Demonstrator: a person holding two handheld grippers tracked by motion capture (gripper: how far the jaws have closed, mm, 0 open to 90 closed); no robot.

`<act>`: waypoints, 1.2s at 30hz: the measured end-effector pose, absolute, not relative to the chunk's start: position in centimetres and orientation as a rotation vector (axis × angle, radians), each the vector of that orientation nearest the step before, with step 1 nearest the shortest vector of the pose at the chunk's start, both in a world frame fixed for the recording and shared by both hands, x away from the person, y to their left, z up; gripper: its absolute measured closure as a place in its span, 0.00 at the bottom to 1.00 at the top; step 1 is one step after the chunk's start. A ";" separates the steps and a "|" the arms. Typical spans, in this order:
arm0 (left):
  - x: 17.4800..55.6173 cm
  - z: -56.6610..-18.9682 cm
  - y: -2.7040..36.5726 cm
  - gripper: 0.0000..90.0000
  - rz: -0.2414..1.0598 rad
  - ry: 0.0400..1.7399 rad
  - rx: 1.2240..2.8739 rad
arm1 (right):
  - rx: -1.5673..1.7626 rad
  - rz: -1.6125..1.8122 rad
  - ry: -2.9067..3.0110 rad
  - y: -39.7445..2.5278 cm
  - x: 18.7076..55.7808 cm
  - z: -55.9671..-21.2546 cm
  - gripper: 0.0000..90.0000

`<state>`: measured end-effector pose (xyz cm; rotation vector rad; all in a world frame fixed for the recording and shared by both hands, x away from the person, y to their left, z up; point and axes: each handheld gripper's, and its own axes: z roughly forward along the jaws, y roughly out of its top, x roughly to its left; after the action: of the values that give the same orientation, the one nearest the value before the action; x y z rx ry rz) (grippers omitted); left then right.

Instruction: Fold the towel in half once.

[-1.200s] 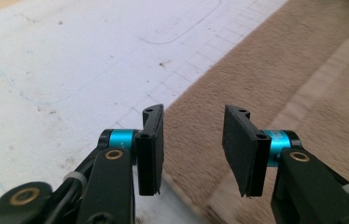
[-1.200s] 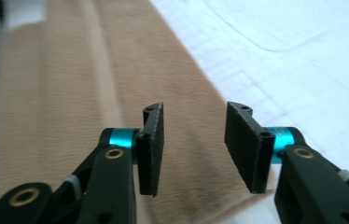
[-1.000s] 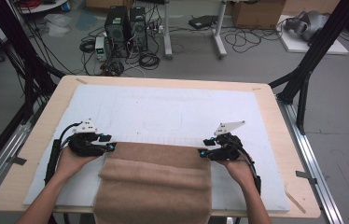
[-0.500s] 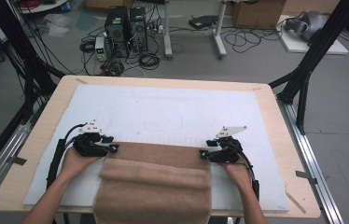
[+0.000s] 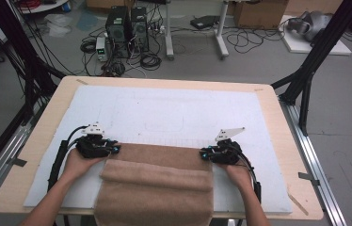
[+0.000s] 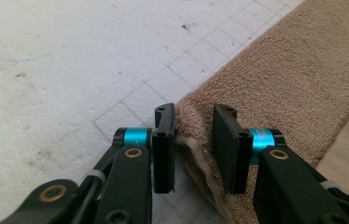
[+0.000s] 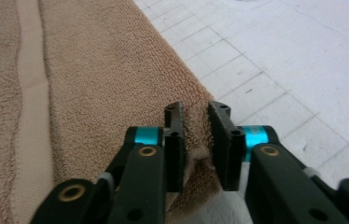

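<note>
High view: brown towel [image 5: 157,181] at 6 o'clock of the desk [image 5: 277,122], on white gridded mat [image 5: 164,113], near edge hanging over desk front, a folded ridge across the middle. Left gripper [image 5: 113,149] at towel's far-left corner, 9 o'clock of towel; right gripper [image 5: 204,154] at far-right corner, 3 o'clock. Both held by hands entering from 6 o'clock. Cables and computer towers [image 5: 127,26] on floor at 12 o'clock, beyond desk.

Left gripper view: left gripper [image 6: 193,135] with jaws apart, straddling the towel [image 6: 294,93] corner; a pinch of pile standing up between the jaws, touching the left one, gap at the right one. Not clamped tight. Towel spreading to 2 o'clock, smooth band at 4 o'clock. Mat [image 6: 70,60] at 10 o'clock.

Right gripper view: right gripper [image 7: 196,140] with jaws apart but narrow, towel [image 7: 93,70] corner bunched between them, cloth touching the left jaw. Towel running to 11 o'clock, smooth band at 9 o'clock. Mat [image 7: 294,56] at 2 o'clock.
</note>
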<state>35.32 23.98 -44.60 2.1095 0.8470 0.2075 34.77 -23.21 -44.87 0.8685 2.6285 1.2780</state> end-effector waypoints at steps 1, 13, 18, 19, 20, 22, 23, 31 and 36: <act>35.3 -44.6 23.9 0.85 0.208 0.846 2.112 | 0.864 1.277 2.629 -23.2 34.8 -44.8 0.90; 36.4 -42.1 24.1 0.92 0.346 0.892 1.983 | 0.858 1.267 2.588 -22.8 37.1 -41.8 0.94; 39.3 -39.2 24.6 0.92 0.386 0.928 1.912 | 0.856 1.269 2.536 -22.7 40.3 -38.9 0.94; 39.9 -38.4 24.6 0.92 0.398 0.926 1.903 | 0.853 1.281 2.525 -22.8 41.0 -38.1 0.94; 40.5 -37.5 24.6 0.92 0.411 0.920 1.900 | 0.866 1.288 2.516 -22.8 41.7 -37.3 0.94; 41.7 -35.6 24.4 0.92 0.433 0.903 1.911 | 0.858 1.281 2.499 -22.8 43.2 -35.7 0.94; 42.3 -34.7 24.2 0.92 0.460 0.890 1.930 | 0.856 1.265 2.502 -22.7 43.9 -34.8 0.94; 45.4 -32.3 23.5 0.90 0.519 0.919 1.891 | 0.876 1.252 2.430 -22.6 47.3 -30.2 0.91; 45.2 -34.7 23.6 0.70 0.426 0.946 1.920 | 0.978 1.250 2.478 -22.4 47.7 -33.2 0.67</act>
<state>45.18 23.64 -34.72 1.9205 0.9459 0.4261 47.66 -22.45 -33.16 0.9780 2.4782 1.2496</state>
